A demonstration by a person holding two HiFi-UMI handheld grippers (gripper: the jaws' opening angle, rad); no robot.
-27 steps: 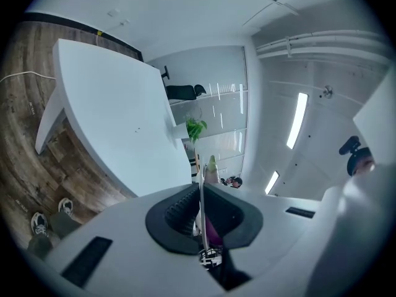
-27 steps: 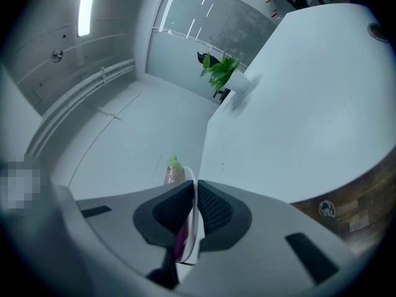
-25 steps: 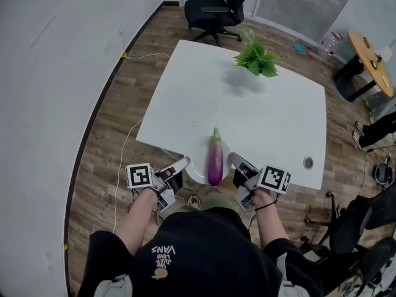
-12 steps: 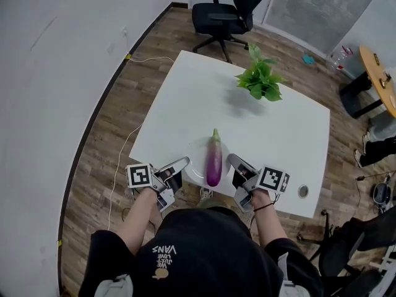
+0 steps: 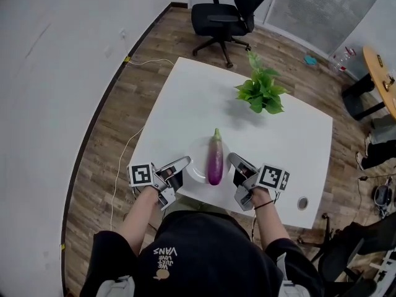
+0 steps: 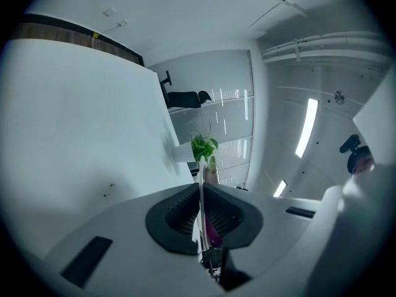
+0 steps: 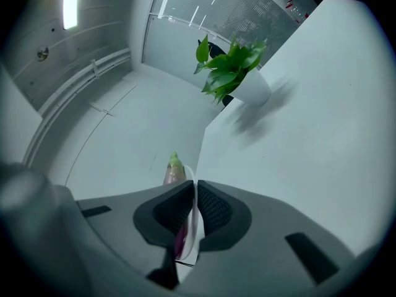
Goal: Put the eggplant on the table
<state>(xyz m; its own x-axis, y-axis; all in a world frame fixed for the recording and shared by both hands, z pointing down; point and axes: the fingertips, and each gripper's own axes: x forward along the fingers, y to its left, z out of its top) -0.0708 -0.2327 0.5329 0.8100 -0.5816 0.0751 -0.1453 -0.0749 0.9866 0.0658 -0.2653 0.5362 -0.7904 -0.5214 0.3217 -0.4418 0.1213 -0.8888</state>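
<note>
A long purple eggplant [image 5: 215, 159] with a green stem lies on a white plate [image 5: 197, 167], over the near edge of the white table [image 5: 284, 144]. My left gripper [image 5: 185, 161] is shut on the plate's left rim and my right gripper [image 5: 231, 158] is shut on its right rim. In the left gripper view the rim [image 6: 201, 197] shows as a thin white line pinched between the ribbed pads, with the eggplant [image 6: 211, 171] beyond. In the right gripper view the rim [image 7: 193, 210] is pinched the same way, and the eggplant [image 7: 173, 171] pokes up behind it.
A potted green plant [image 5: 261, 91] stands at the table's far side. A cable grommet [image 5: 302, 203] sits near the table's front right corner. A black office chair [image 5: 226, 11] is beyond the table, and a cable [image 5: 127, 147] runs over the wooden floor at left.
Both grippers have carried the plate with the eggplant forward, so it now hangs farther in over the table's near edge. The grip on the rim is the same.
</note>
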